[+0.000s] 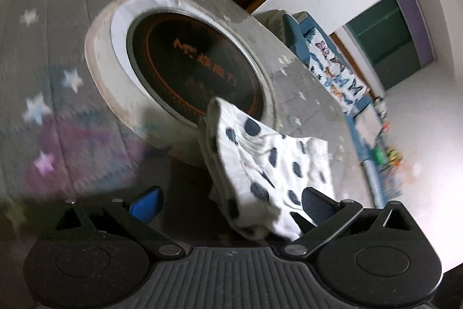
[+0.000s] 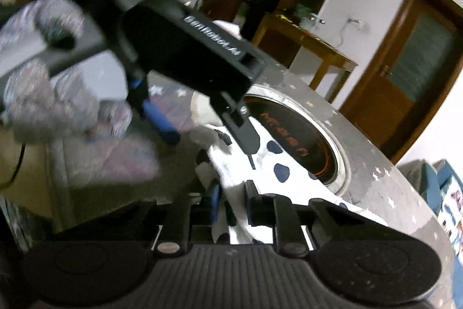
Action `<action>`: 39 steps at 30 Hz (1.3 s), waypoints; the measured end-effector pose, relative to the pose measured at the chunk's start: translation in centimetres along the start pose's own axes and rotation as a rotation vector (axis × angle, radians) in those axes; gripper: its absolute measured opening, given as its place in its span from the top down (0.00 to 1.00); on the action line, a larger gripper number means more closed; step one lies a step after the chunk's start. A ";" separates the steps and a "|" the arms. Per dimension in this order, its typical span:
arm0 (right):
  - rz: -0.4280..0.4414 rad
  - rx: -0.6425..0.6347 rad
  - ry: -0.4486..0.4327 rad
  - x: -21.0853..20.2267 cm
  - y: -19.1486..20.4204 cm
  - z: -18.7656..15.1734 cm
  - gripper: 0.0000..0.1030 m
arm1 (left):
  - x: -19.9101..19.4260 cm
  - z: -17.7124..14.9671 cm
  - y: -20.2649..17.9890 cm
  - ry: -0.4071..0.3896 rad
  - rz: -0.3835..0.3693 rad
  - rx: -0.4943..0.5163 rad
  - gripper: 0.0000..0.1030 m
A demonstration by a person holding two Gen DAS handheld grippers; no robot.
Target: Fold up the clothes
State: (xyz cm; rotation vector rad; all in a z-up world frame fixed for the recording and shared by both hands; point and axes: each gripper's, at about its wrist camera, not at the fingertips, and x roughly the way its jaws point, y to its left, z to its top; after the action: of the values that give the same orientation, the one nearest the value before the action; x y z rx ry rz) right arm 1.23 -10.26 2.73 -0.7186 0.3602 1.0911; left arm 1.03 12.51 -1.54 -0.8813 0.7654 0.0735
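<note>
Nearby, round cooktop (image 1: 196, 68) sits behind spotted cloth (image 1: 269, 164), partly covered.

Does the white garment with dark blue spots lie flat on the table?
No: the white spotted garment hangs bunched in the left tool, off the grey star-patterned table.

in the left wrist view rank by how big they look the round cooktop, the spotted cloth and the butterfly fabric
1. round cooktop
2. spotted cloth, though it is nearer the camera
3. butterfly fabric, farther off

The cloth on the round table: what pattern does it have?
White cloth with dark blue dots; the left wrist view shows it best.
</note>
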 end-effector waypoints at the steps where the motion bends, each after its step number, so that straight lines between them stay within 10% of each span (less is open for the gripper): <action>1: 0.002 0.020 -0.007 -0.1 -0.3 0.0 0.85 | 0.1 0.0 0.1 0.006 -0.019 -0.028 0.00; 16: 0.018 0.127 -0.066 -1.5 -1.5 -1.1 0.90 | 3.0 -0.2 -0.3 0.077 -0.156 -0.188 0.01; 26: 0.084 0.202 -0.068 -1.6 -2.6 -2.1 0.86 | 4.5 0.0 0.4 0.104 -0.126 -0.193 0.68; 33: 0.161 0.399 -0.084 -3.1 -6.9 -3.7 0.77 | 4.2 0.0 -0.2 0.085 -0.096 -0.109 0.71; 39: 0.035 0.466 0.010 -1.1 -11.9 -4.6 0.76 | 3.9 -0.2 -1.1 0.075 -0.068 -0.046 0.71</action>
State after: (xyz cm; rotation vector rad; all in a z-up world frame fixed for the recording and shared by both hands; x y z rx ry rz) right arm 11.83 -17.32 4.24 -0.3043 0.6129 0.9870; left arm 4.18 10.68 -3.36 -0.9572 0.8050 -0.0023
